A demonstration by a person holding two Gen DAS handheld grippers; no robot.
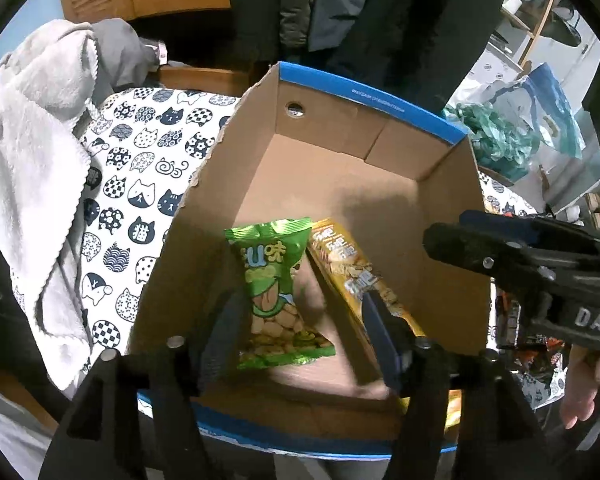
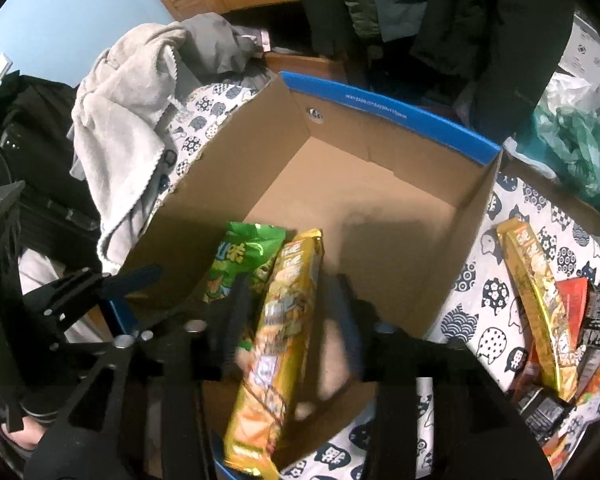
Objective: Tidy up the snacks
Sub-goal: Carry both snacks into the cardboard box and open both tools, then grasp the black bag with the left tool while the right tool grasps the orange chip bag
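Both grippers were hanging over the open cardboard box [image 1: 340, 184] on the cat-print tablecloth [image 1: 148, 152]. The left gripper [image 1: 300, 320] had its jaws spread, the green snack bag [image 1: 276, 288] lying flat on the box floor between them, pads not pressing on it. The right gripper [image 2: 288, 312] was spread too, with the long yellow snack pack [image 2: 284, 328] between its fingers, tilted over the near wall, looking loose. More snacks [image 2: 548, 320] sat piled on the cloth right of the box. A grey towel [image 1: 32, 168] was bunched up on the left.
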